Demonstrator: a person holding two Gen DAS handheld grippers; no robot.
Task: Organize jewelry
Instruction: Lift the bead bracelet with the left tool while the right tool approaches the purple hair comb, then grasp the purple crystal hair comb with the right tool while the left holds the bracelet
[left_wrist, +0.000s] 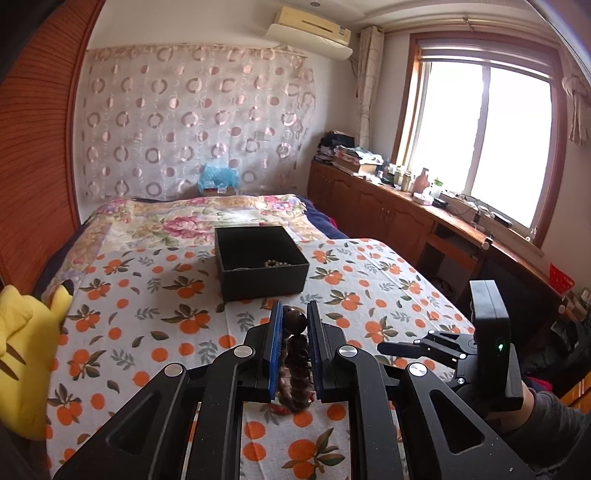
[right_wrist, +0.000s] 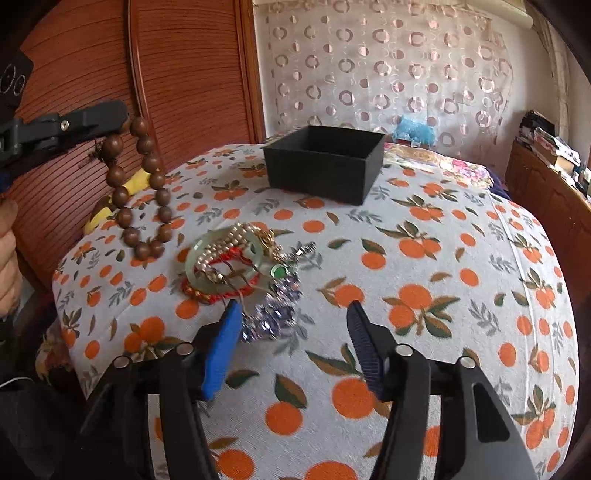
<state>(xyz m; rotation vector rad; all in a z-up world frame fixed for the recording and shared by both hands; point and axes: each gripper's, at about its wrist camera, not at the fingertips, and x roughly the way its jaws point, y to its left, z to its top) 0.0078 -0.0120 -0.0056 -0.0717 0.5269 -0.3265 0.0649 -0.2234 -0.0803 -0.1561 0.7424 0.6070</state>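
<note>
From the left wrist cam, the left gripper (left_wrist: 295, 317) has its blue pads clamped on a string of big round brown wooden beads (left_wrist: 297, 363) held up over the orange-print bedspread (left_wrist: 155, 314), with the open black square box (left_wrist: 260, 262) further back on the bed and a few small beads showing inside it. Right wrist cam: the right gripper (right_wrist: 291, 314) has its jaws apart with nothing between them, sitting just beside the jewelry pile, meaning a pale green jade bangle (right_wrist: 225, 258), a pearl strand (right_wrist: 221, 247), a red braided cord (right_wrist: 218, 291) and a purple crystal bracelet (right_wrist: 273, 314).
</note>
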